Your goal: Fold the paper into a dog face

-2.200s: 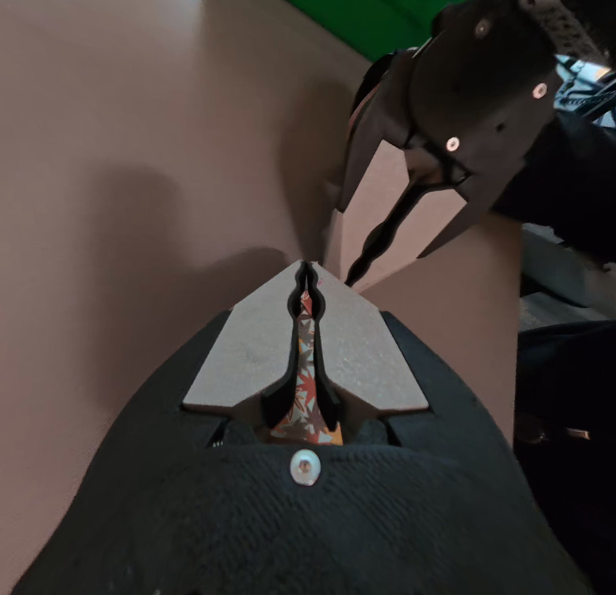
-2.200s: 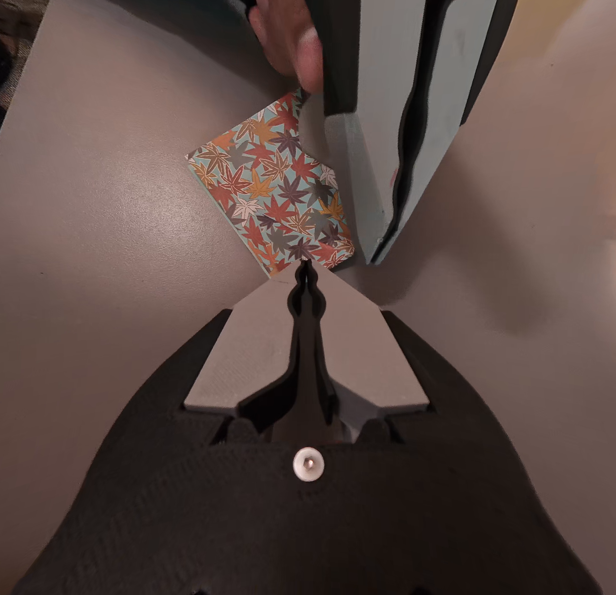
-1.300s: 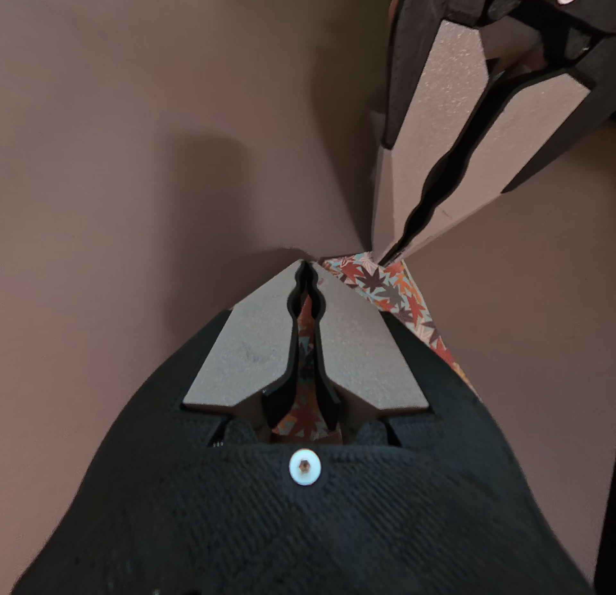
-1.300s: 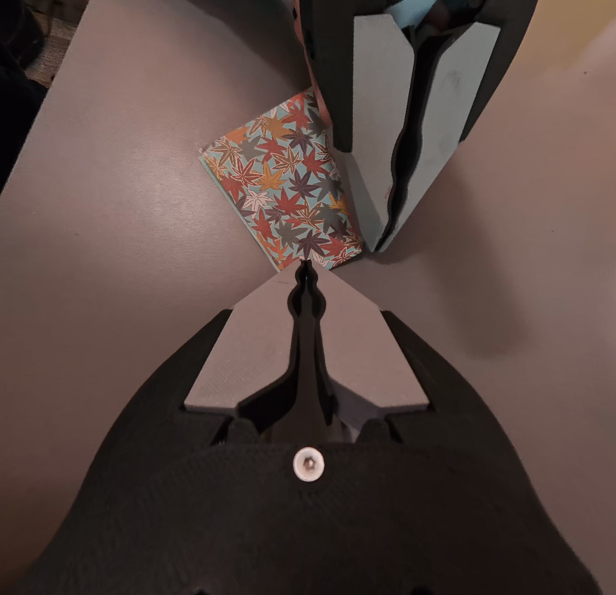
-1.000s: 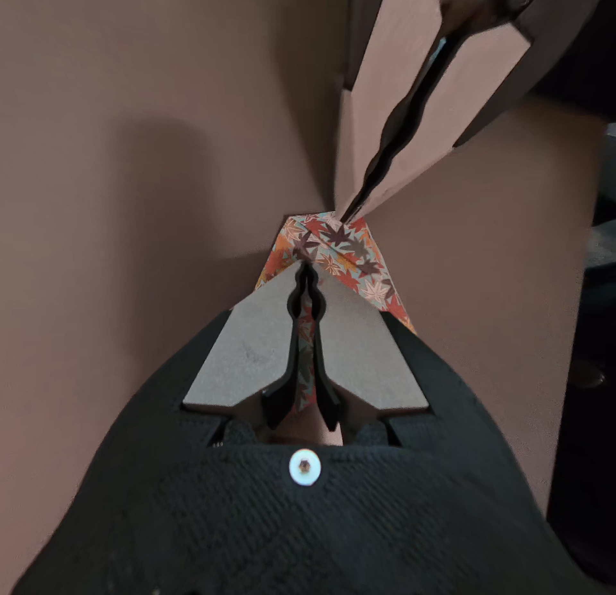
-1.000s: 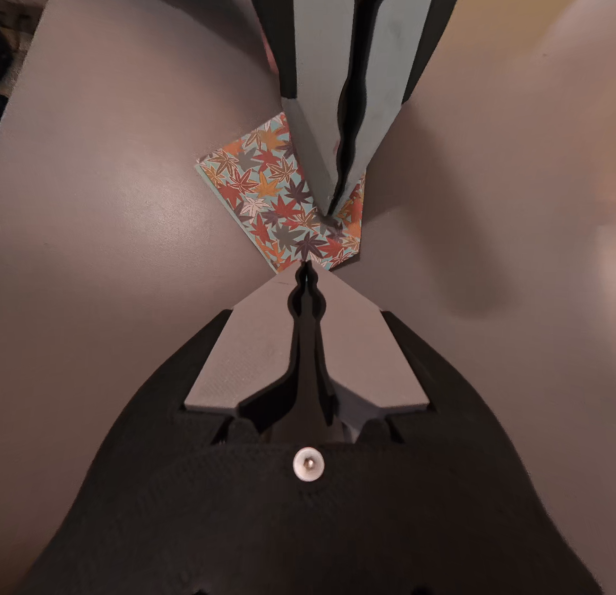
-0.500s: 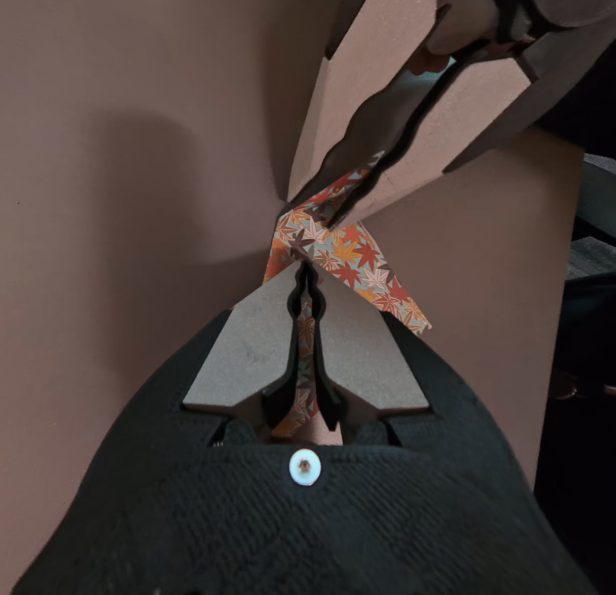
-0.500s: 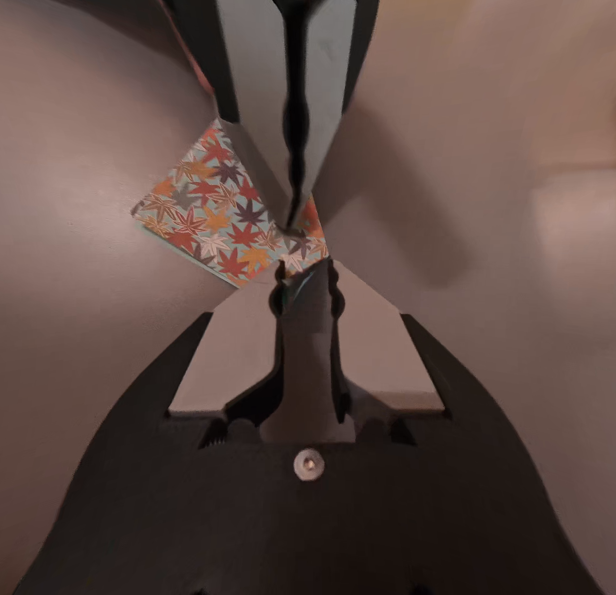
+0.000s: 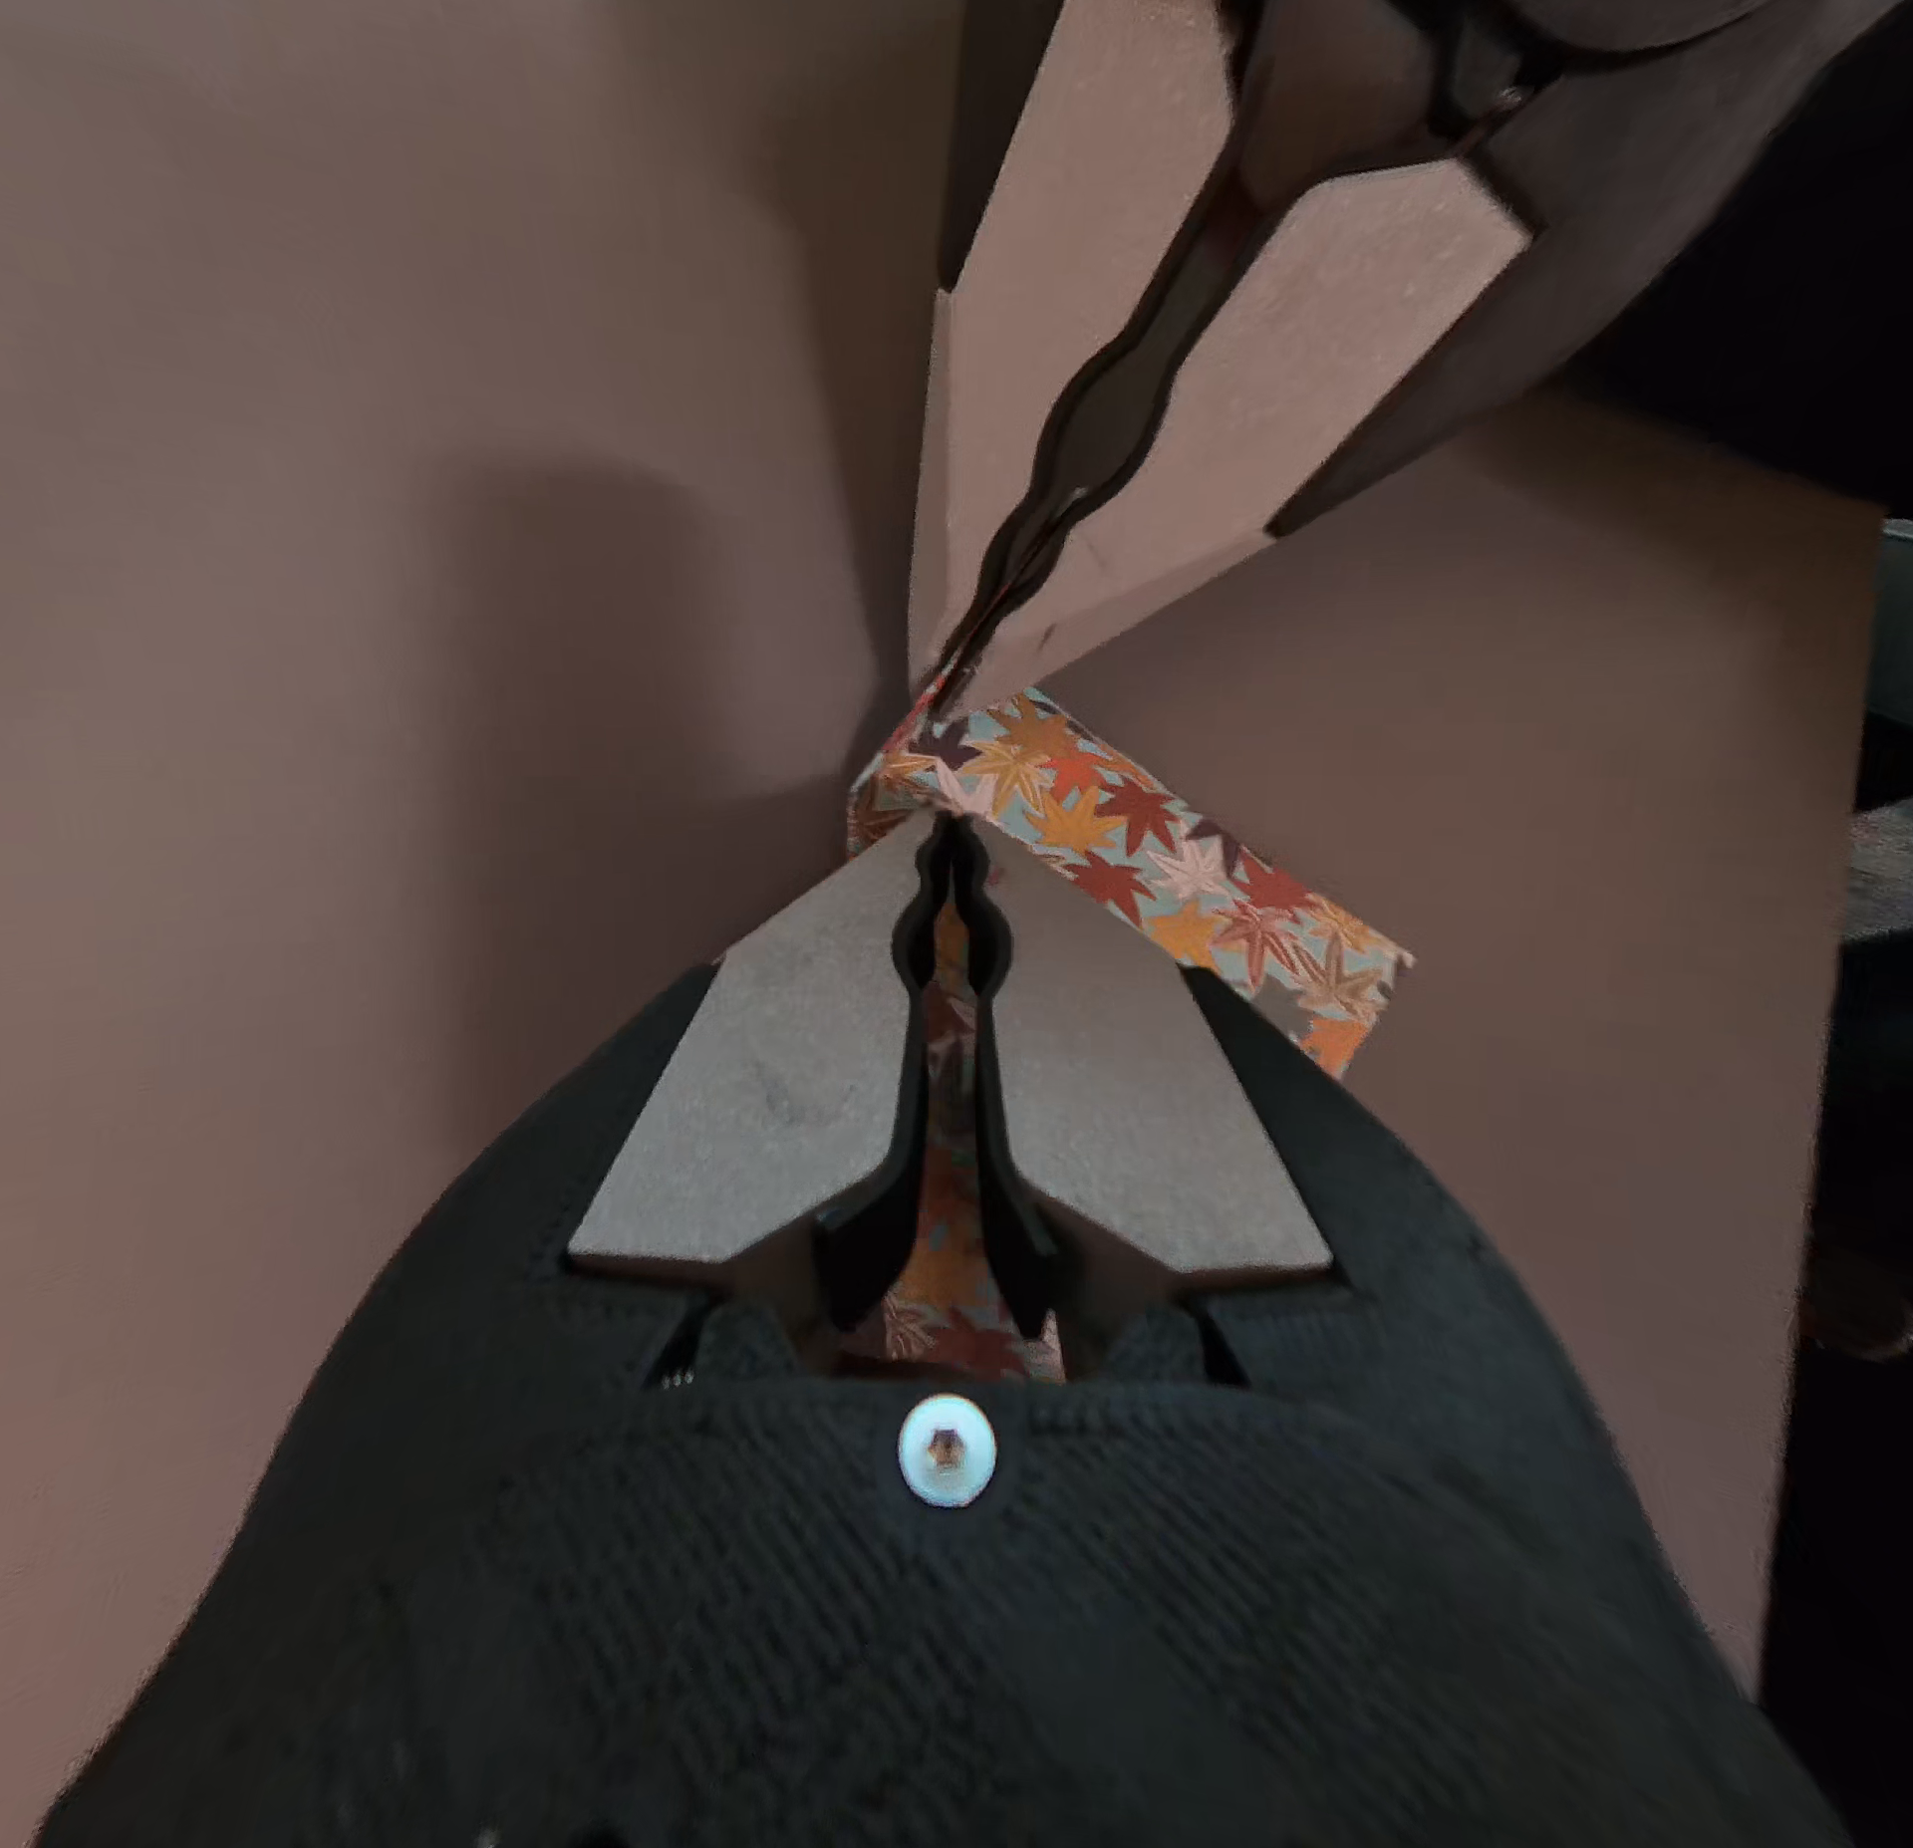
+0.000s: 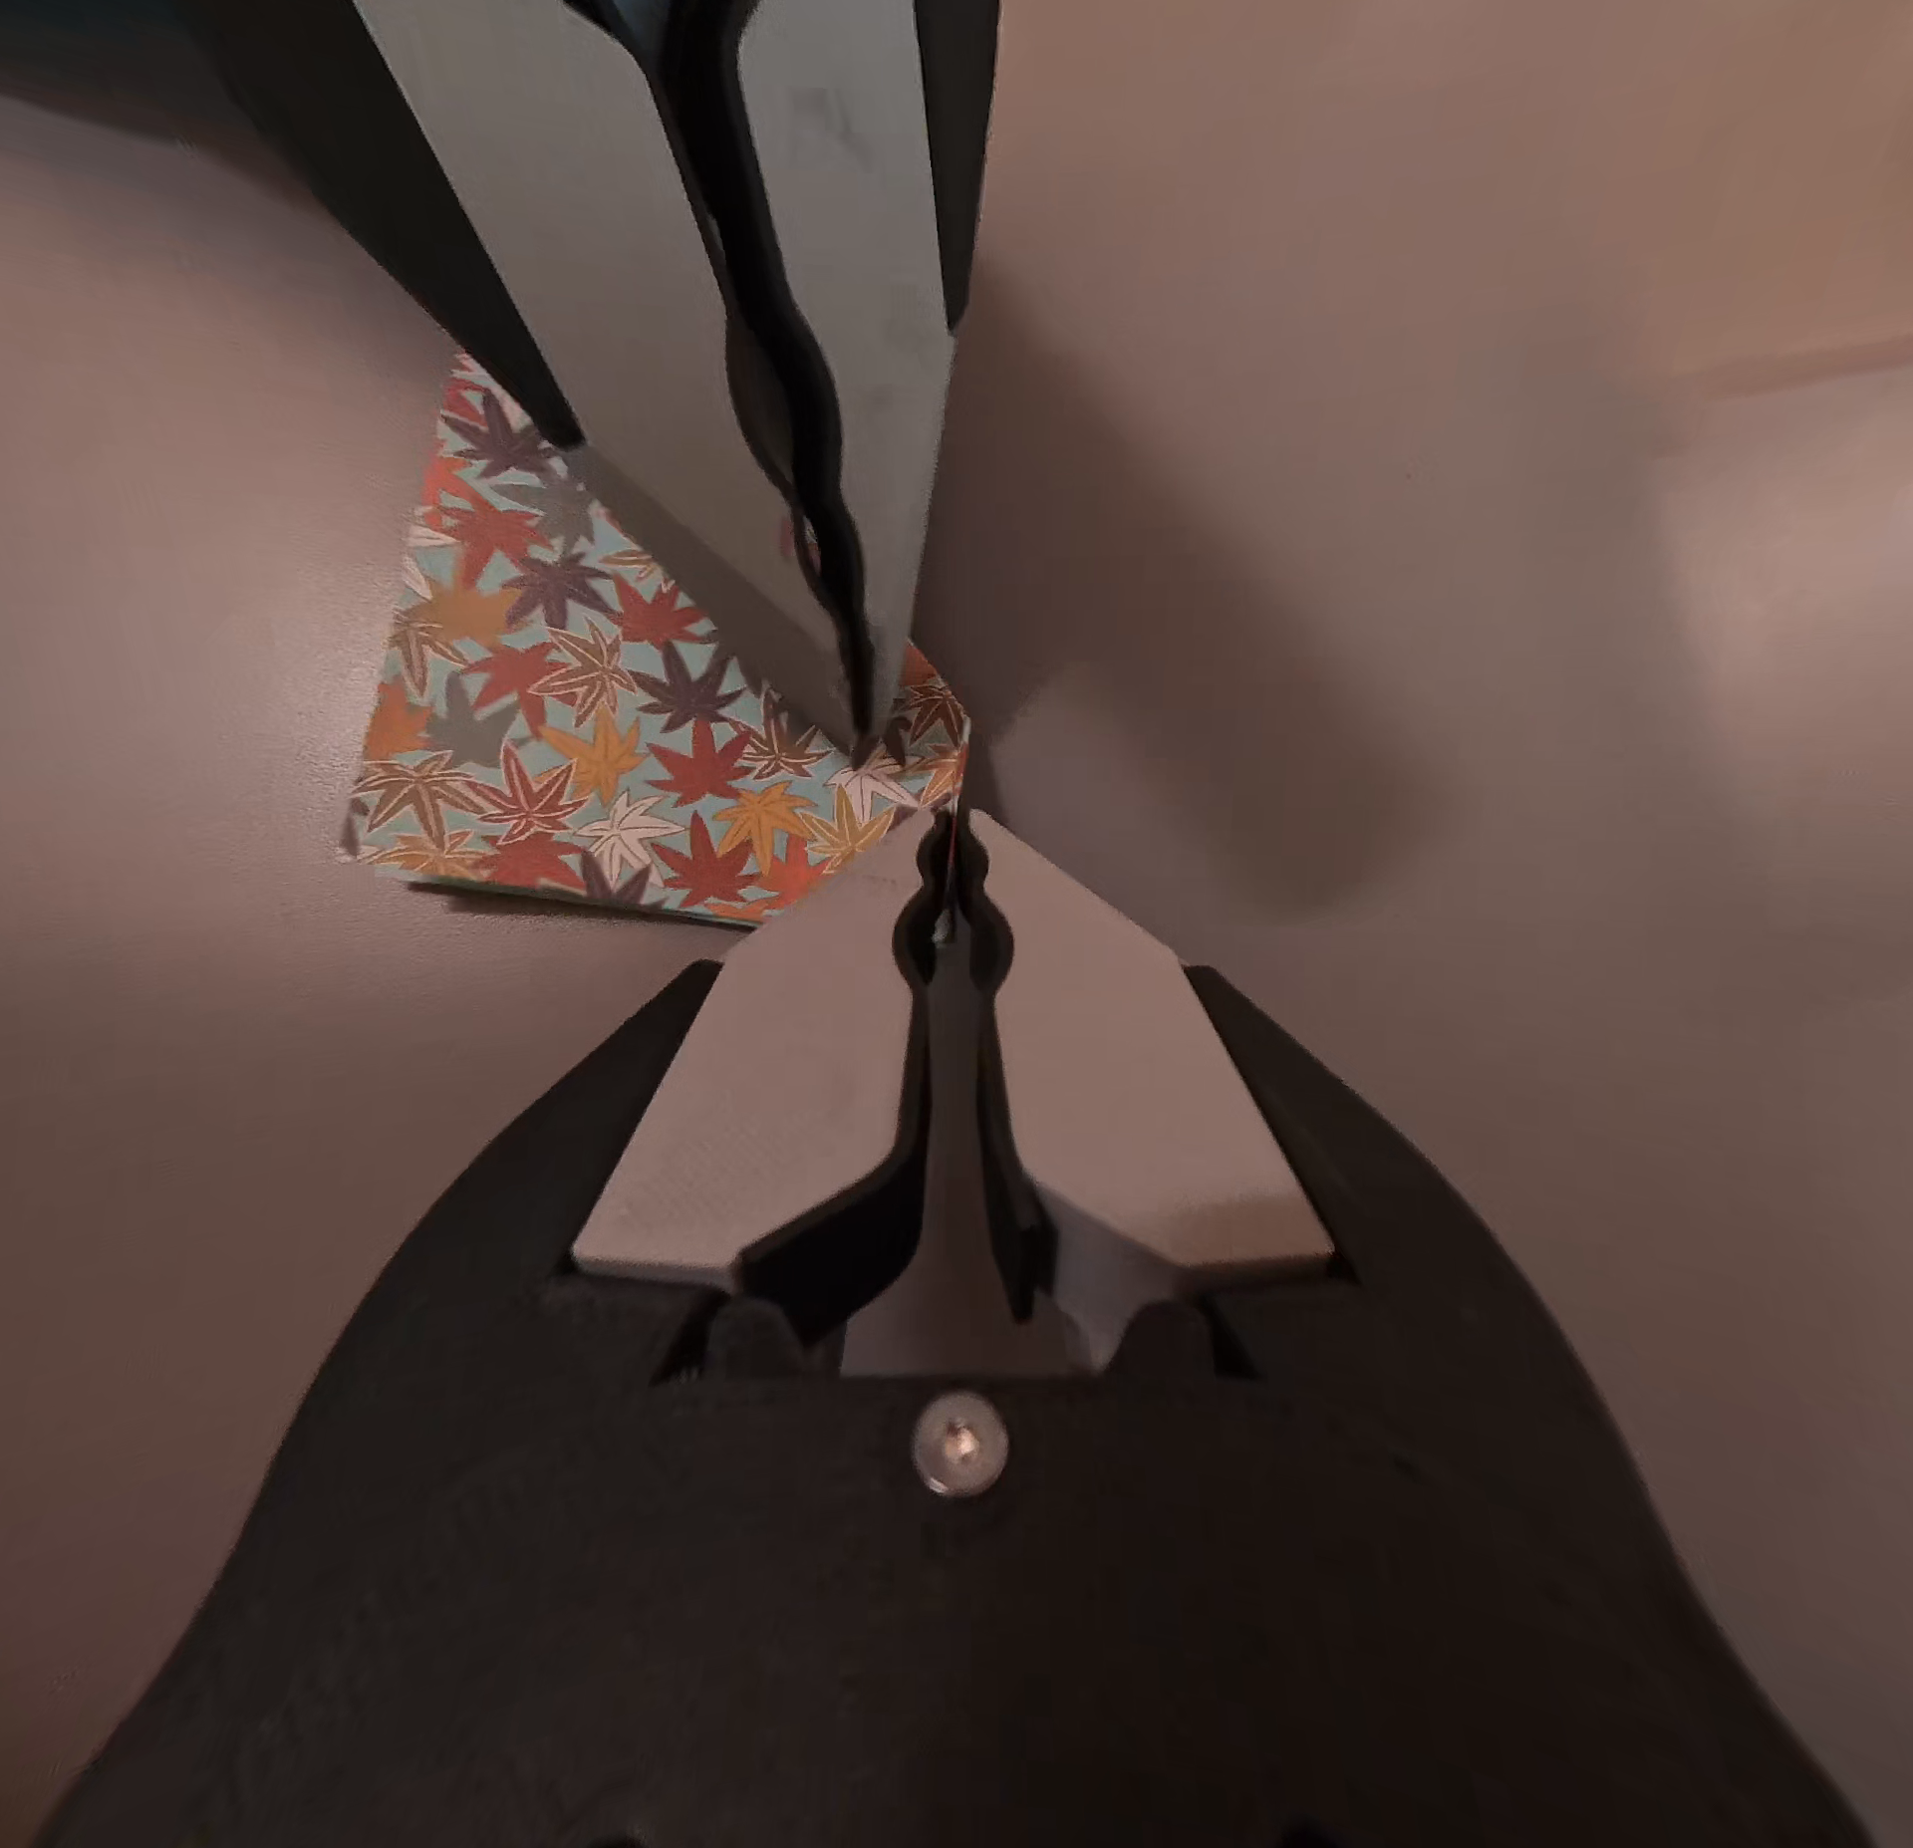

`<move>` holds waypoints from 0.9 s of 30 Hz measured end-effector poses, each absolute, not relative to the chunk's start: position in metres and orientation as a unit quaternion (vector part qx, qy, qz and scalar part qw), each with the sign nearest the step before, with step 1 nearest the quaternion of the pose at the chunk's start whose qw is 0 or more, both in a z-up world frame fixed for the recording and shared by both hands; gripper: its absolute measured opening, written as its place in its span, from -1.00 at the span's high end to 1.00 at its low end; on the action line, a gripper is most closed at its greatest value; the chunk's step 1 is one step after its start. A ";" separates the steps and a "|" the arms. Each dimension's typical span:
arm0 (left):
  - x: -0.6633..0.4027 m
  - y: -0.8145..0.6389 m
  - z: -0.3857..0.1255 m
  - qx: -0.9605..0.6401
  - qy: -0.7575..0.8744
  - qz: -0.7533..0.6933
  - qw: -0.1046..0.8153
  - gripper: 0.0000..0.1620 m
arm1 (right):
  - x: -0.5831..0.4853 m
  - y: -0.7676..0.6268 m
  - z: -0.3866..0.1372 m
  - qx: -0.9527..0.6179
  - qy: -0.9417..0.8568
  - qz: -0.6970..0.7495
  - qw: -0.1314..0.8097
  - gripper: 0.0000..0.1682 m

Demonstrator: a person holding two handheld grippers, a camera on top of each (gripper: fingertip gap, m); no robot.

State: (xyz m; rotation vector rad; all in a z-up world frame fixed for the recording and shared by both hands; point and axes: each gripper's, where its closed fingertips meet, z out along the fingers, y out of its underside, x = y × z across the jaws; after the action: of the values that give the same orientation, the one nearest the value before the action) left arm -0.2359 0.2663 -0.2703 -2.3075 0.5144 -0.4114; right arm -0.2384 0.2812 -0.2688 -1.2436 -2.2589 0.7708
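Observation:
The paper (image 10: 580, 753) is a folded sheet with a maple-leaf print on teal, held just above the plain table. In the left wrist view it (image 9: 1149, 846) shows as a strip running right from the fingertips. My left gripper (image 9: 947, 836) is shut on the paper, which also shows between its fingers. My right gripper (image 10: 952, 831) is shut on the paper's near corner, with a sliver of paper between its tips. The two grippers meet tip to tip: the right gripper (image 9: 937, 696) comes in from the upper right, the left gripper (image 10: 864, 727) from above.
The brownish-grey table (image 9: 362, 660) spreads around the paper on all sides. Its right edge (image 9: 1874, 722) runs down the right of the left wrist view, with a dark area beyond it. The grippers are tip to tip, or close to it.
My right gripper opened around the paper's corner, then shut on it. The left gripper kept its hold. The paper has turned and lifted at the right side.

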 end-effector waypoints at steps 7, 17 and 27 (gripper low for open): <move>-0.242 0.270 -0.279 -0.901 0.207 -0.120 0.361 1.00 | -0.238 0.275 -0.263 -0.407 -0.835 0.266 0.257 1.00; -0.242 0.270 -0.279 -0.894 0.199 -0.145 0.374 1.00 | -0.229 0.264 -0.268 -0.297 -0.881 0.180 0.322 1.00; -0.240 0.261 -0.278 -0.888 0.219 -0.179 0.363 1.00 | -0.221 0.256 -0.274 -0.275 -0.896 0.181 0.300 1.00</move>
State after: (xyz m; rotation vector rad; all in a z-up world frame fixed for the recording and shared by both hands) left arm -0.2403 0.2607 -0.2781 -2.2846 0.5645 -0.4596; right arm -0.2208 0.2558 -0.2740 -0.7287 -2.3773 0.4793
